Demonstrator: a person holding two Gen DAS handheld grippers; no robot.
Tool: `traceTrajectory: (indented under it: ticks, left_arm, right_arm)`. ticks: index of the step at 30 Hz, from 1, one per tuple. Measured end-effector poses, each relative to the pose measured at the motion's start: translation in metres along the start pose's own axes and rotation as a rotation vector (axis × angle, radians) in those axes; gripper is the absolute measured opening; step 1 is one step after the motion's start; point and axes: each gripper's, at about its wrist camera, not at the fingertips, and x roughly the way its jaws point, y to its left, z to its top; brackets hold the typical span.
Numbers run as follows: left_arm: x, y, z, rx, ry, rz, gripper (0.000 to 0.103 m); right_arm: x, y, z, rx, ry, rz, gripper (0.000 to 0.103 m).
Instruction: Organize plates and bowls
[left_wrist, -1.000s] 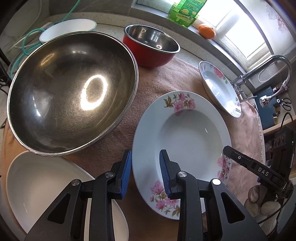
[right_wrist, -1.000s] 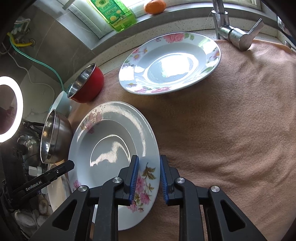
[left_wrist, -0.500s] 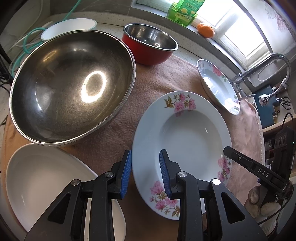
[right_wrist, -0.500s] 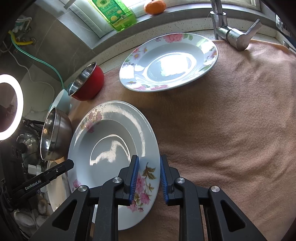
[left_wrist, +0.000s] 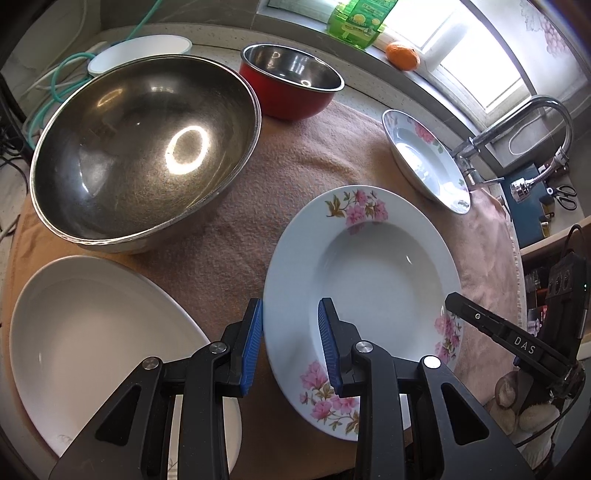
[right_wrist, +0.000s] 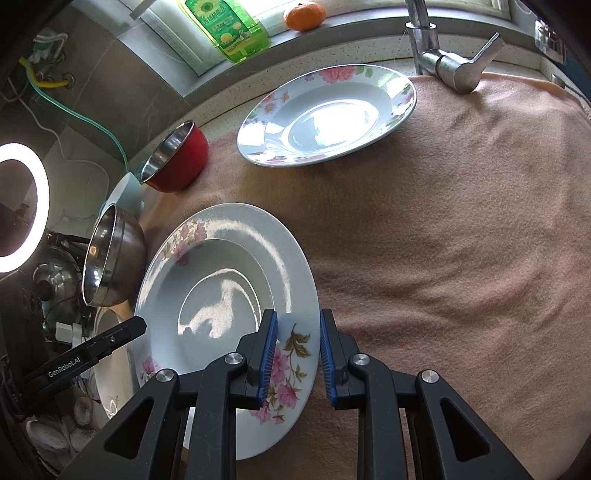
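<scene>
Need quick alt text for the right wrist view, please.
The right claw straddles the near rim of a floral plate on a pink towel. Behind lie a second floral plate, a red bowl and a steel bowl.

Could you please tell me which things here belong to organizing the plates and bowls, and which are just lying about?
Part of the job:
near floral plate
far floral plate
plain white plate
large steel bowl
red bowl
white bowl

Just lying about:
orange
green bottle
faucet
ring light
</scene>
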Motion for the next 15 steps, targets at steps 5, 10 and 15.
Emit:
traceTrajectory:
  ticks: [5,10,15]
  left_arm:
    - [-0.003,-0.002,-0.006,0.004,-0.004,-0.002,0.029]
    - [-0.005,-0.003,-0.011,0.005,-0.004,-0.004,0.029]
    - [-0.008,-0.003,-0.016,0.008,-0.001,-0.006,0.029]
  right_arm:
    - [-0.005,-0.001,-0.006,0.000,-0.003,0.000,0.020]
    - [-0.007,-0.001,-0.008,0.000,-0.004,-0.001,0.020]
    - [-0.009,-0.001,-0.013,0.001,-0.004,-0.004,0.020]
